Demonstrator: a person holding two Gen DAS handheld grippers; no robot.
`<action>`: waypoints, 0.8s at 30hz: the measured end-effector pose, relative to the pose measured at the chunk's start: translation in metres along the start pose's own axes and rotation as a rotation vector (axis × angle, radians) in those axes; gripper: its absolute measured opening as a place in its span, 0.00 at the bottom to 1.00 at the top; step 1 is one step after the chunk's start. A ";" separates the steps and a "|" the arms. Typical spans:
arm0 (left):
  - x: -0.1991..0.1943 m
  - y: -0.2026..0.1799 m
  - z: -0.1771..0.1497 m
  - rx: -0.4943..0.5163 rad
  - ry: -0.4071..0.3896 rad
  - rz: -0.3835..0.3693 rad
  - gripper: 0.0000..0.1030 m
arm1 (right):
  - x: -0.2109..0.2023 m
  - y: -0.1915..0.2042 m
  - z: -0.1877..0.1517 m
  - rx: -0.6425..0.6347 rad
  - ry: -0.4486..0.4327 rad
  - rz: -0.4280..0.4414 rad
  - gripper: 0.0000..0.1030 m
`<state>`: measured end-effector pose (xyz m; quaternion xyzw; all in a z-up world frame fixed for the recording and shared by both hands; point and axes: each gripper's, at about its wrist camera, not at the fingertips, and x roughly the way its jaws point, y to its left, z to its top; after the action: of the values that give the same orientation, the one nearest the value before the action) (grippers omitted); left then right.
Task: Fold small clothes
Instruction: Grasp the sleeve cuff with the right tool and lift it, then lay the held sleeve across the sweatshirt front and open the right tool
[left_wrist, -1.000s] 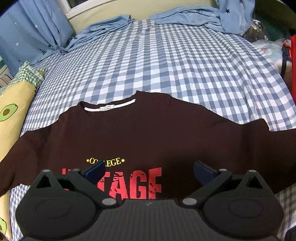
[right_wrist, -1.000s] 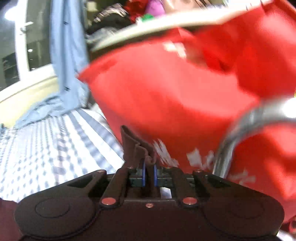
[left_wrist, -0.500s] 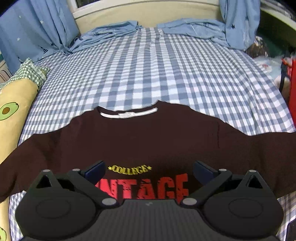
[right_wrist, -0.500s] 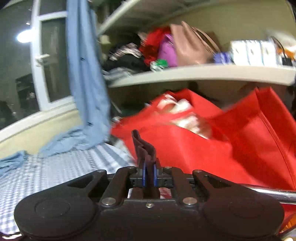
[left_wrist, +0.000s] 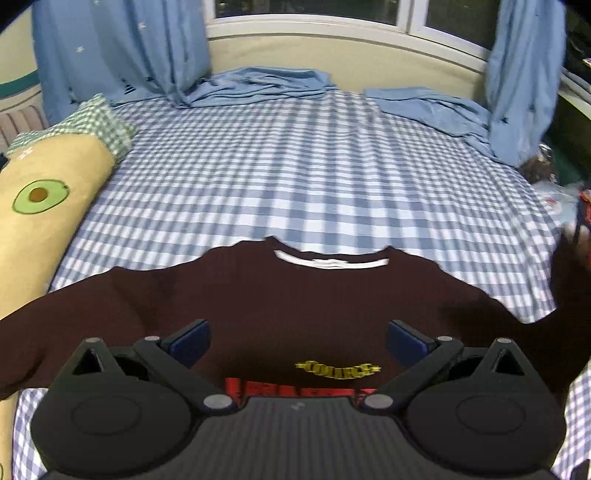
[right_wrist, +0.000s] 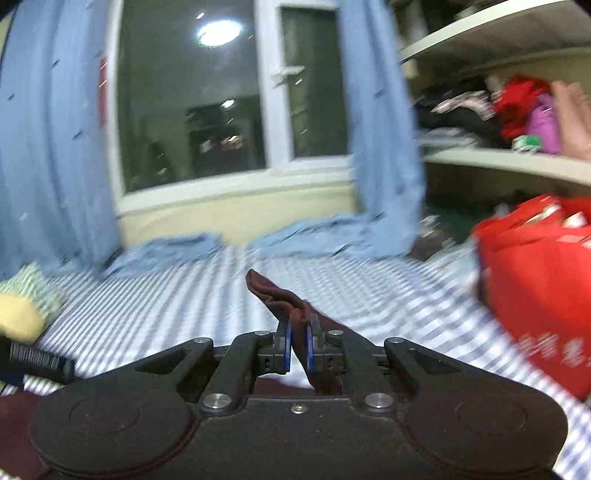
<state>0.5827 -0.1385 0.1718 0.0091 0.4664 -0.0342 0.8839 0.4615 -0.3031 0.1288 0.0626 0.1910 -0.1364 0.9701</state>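
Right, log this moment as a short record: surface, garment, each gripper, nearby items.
surface: bed with blue checked sheet
garment: dark maroon T-shirt, spread front up, collar toward the window
left gripper: open above the shirt, holding nothing
right gripper: shut on a fold of the T-shirt's fabric
nearby: avocado-print pillow at one side, red bag at the other

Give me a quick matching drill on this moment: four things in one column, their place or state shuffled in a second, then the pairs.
Things:
1. left tongs
2. right tongs
3. T-shirt
4. avocado pillow

Place or state:
A. along the bed's left edge in the left wrist view
B. shut on a fold of dark maroon cloth
C. open, empty, over the chest print
D. spread front-up on the checked sheet

Pairs: 1-C, 2-B, 3-D, 4-A
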 end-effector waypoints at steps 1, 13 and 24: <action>0.003 0.006 -0.001 -0.006 0.004 0.004 0.99 | 0.006 0.014 -0.010 -0.012 0.027 0.019 0.07; 0.043 0.038 -0.022 -0.003 0.036 0.014 0.99 | 0.041 0.119 -0.130 -0.194 0.308 0.136 0.10; 0.082 -0.013 -0.058 0.068 0.059 -0.054 0.99 | 0.003 0.030 -0.137 -0.184 0.324 0.075 0.76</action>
<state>0.5801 -0.1526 0.0714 0.0275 0.4907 -0.0738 0.8678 0.4247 -0.2510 0.0038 0.0019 0.3539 -0.0701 0.9326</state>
